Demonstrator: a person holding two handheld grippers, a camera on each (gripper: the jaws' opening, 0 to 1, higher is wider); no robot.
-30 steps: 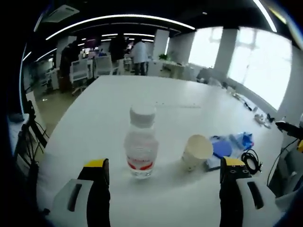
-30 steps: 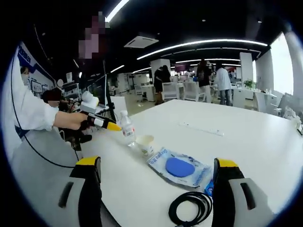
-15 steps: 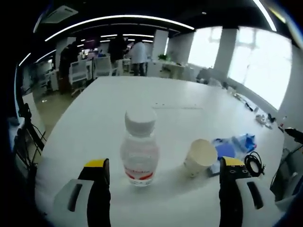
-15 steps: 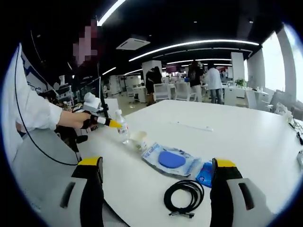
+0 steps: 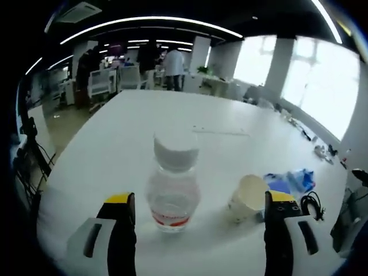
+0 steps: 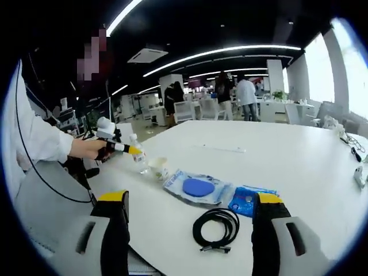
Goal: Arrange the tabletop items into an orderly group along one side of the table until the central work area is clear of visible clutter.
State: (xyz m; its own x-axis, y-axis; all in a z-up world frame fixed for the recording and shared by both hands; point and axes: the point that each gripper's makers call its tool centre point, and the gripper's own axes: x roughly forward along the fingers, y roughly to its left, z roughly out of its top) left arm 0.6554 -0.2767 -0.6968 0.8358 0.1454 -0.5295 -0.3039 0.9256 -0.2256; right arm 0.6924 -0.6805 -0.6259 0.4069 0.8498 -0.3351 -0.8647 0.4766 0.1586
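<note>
Bright ceiling strips, window glare; left gripper view blurred; fisheye-bent edges.

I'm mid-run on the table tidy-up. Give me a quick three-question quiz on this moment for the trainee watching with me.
1. True or false: the left gripper has its jaws shut on the water bottle.
2. Multiple choice: in the right gripper view, what lies nearest the right gripper? A) the paper cup B) the coiled black cable C) the water bottle
3. Fill in: the blue round pad sits inside a clear ____.

Key:
1. False: the jaws stand apart, the bottle between and ahead of them.
2. B
3. Packet
</note>
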